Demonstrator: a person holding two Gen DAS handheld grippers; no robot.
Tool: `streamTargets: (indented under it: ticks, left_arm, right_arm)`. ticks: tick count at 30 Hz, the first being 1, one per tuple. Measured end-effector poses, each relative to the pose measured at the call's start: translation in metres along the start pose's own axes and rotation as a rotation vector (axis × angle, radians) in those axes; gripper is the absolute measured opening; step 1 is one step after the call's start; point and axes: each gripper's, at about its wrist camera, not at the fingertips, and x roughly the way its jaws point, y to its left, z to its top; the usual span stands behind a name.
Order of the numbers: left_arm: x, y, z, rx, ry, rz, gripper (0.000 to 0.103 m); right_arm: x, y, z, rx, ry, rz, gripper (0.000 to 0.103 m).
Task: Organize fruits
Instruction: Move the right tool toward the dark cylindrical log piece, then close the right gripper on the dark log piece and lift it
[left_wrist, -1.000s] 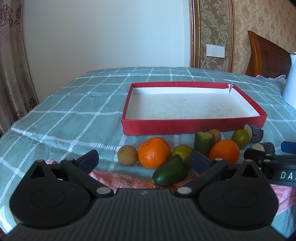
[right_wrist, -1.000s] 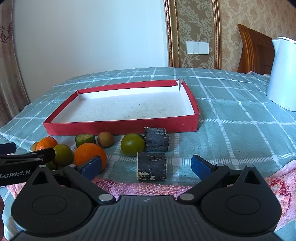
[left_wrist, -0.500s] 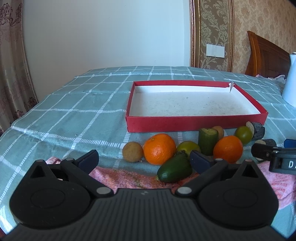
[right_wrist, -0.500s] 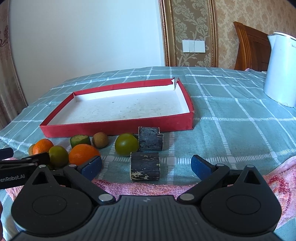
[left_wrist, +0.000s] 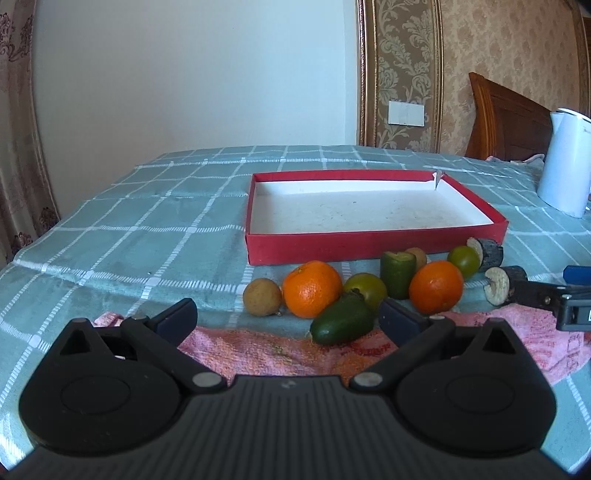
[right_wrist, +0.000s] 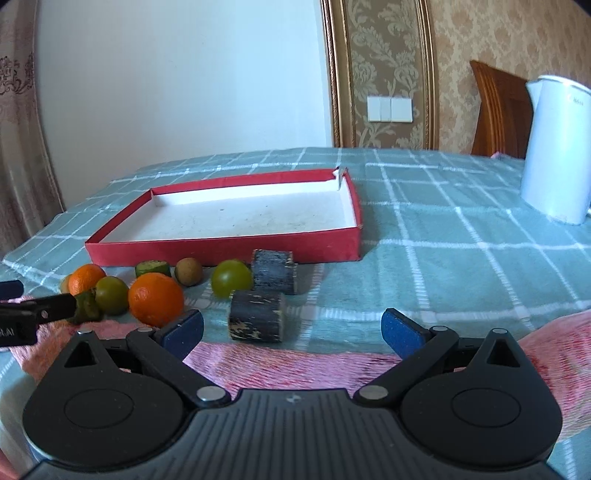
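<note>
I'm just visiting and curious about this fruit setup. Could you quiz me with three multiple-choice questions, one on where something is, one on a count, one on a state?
1. Where does the kettle stand?
A. inside the tray
B. right of the tray, on the cloth
C. on the towel

2. How many oranges are there?
A. one
B. two
C. four

3. What is the state of the tray?
A. empty
B. half full
C. covered by a lid

Answers:
1 B: it stands apart, right of the red rim.
2 B: one orange and another.
3 A: only its bare white floor shows; all fruit lies in front.
</note>
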Motion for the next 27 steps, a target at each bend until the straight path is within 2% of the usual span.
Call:
streamTargets:
  ticks: [4,14,16,21,25,27]
  left_arm:
    - [0.001,0.002,-0.001,-0.01,0.004,-0.009,0.103]
    - [-0.006,0.017,-0.007,-0.038,-0.019,-0.008,0.103]
    - [-0.004,0.019,-0.007,-0.049,-0.014,-0.005,0.103]
    - [0.001,0.021,-0.005,-0.06,-0.007,0.003,0.103]
    - [0.001,0.018,-0.004,-0.088,0.016,-0.066,0.103]
    - [-0.001,0.011,-0.003,-0.081,0.004,-0.081,0.103]
  right_arm:
    - [0.003,0.0,0.001,-0.016,-0.005,-0.018,0.103]
    - [0.033,0.013,0.01,-0.003,0.066,0.02,0.102]
    - [0.038,0.016,0.009,-0.01,0.084,0.015,0.094]
    - [0.038,0.021,0.007,-0.034,0.081,0.01,0.058]
    - [0.038,0.018,0.008,-0.017,0.077,0.019,0.056]
    - [0.038,0.018,0.008,-0.015,0.075,0.017,0.056]
